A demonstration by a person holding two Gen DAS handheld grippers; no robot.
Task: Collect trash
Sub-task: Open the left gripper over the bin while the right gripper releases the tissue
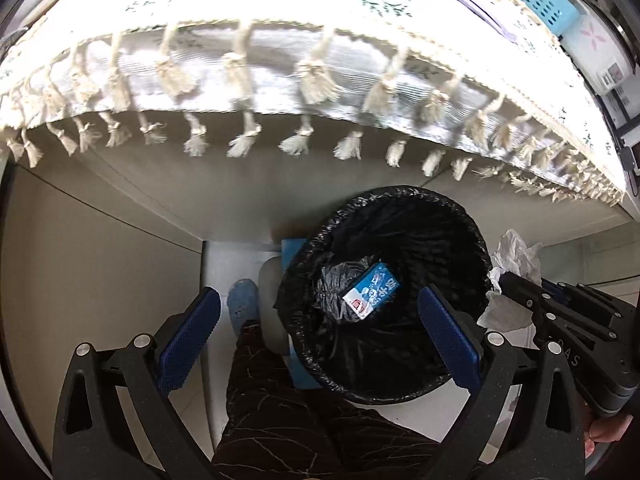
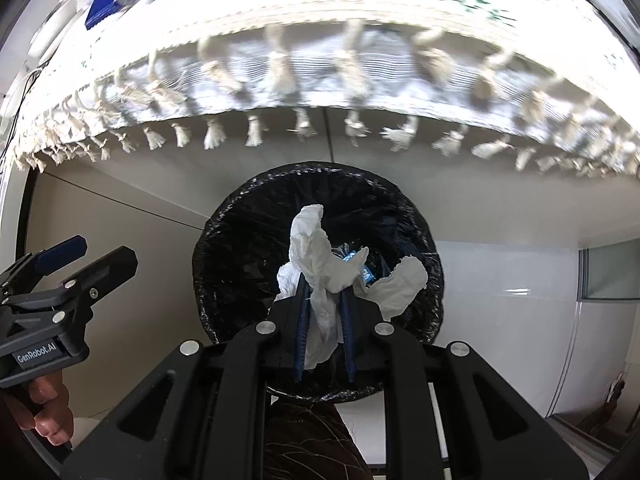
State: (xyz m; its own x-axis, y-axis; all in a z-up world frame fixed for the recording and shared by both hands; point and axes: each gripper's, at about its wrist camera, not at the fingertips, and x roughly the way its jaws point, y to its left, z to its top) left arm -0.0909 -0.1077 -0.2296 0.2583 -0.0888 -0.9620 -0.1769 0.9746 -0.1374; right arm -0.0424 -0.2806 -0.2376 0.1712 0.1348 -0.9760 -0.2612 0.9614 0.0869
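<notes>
A round bin lined with a black bag (image 1: 472,248) stands on the floor under the table's edge; a blue and white carton (image 1: 372,291) lies inside it. My left gripper (image 1: 318,314) hangs above the bin's near left side, open wide with nothing between its blue pads. My right gripper (image 2: 325,294) is shut on a crumpled white tissue (image 2: 316,248) and holds it over the bin (image 2: 240,248). In the left wrist view the right gripper (image 1: 506,280) reaches in from the right with the tissue (image 1: 516,256) at the bin's right rim. The left gripper (image 2: 98,258) shows at the left in the right wrist view.
A white tablecloth with tassels (image 1: 312,76) hangs over the table's edge above the bin. A blue basket (image 1: 546,2) and packets sit on the table at the far right. A person's patterned trouser leg (image 1: 288,408) and blue slipper (image 1: 243,300) are left of the bin.
</notes>
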